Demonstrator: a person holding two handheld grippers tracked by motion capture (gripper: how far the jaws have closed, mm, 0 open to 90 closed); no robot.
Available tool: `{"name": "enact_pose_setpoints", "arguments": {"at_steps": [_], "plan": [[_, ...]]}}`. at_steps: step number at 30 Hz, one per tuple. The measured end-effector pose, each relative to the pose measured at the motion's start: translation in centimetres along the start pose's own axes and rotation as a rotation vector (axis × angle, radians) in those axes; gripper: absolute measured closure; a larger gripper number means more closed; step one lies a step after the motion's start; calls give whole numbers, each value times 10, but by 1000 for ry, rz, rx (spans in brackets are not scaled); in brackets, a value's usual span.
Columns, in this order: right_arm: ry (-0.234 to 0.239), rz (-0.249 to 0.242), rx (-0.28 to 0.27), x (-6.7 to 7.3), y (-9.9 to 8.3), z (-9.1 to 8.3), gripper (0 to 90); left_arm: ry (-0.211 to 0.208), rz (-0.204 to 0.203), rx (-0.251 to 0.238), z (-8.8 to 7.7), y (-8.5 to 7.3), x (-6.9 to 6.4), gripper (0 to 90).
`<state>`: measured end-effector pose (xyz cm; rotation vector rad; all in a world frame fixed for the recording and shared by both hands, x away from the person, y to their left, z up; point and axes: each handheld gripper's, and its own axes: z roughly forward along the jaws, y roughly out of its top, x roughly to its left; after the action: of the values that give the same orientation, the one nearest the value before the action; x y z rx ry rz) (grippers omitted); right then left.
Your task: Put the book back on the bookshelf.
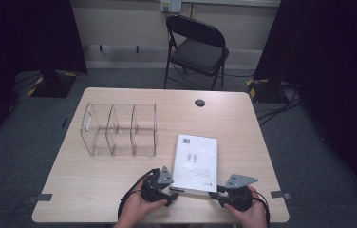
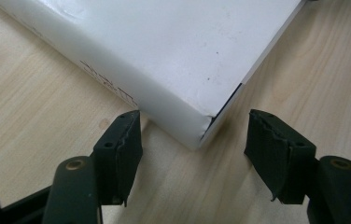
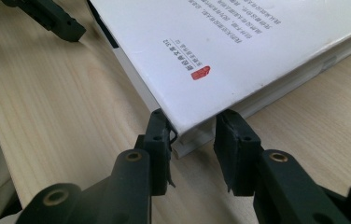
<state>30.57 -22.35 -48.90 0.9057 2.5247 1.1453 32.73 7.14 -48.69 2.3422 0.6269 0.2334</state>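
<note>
The white book (image 3: 239,42) carries a small red seal-like stamp (image 3: 200,73) on its cover, with a short line of dark characters at its 10 o'clock and rows of small print toward 1 o'clock, all too small to read. Its spine lettering (image 2: 110,86) is illegible too.

High view overhead; gripper views close on book (image 1: 195,163).

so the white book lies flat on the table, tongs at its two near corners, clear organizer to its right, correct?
Not quite: the clear organizer stands to the left of the white book, as the high view shows. The book does lie flat on the table, left tongs and right tongs at its near corners.
</note>
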Motion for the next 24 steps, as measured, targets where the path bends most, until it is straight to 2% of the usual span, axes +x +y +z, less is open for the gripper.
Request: {"name": "enact_pose_setpoints", "arguments": {"at_steps": [2,6,7,11,14,18,19,20,24], "plan": [[-1,-6,-3,0,0,-1,664,-4,-8,-7,1,0,0,361],[-3,-6,-11,1,2,-2,667,-1,11,12,0,0,1,360],[-4,-4,-5,1,2,-3,672,-5,0,-1,0,0,0,360],[-11,-12,-1,2,3,-4,691,-5,-1,-2,0,0,0,358],[6,14,-17,0,4,-7,696,-7,4,2,0,0,1,352],[3,14,-10,1,4,-6,696,-7,2,-1,1,0,1,341],[0,6,-7,1,4,-6,696,-5,-12,-16,2,-1,0,341],[2,10,7,1,3,-4,693,-8,-4,-9,1,-1,1,340],[5,28,1,1,1,-2,680,-8,-3,-9,1,-1,1,341]]}}
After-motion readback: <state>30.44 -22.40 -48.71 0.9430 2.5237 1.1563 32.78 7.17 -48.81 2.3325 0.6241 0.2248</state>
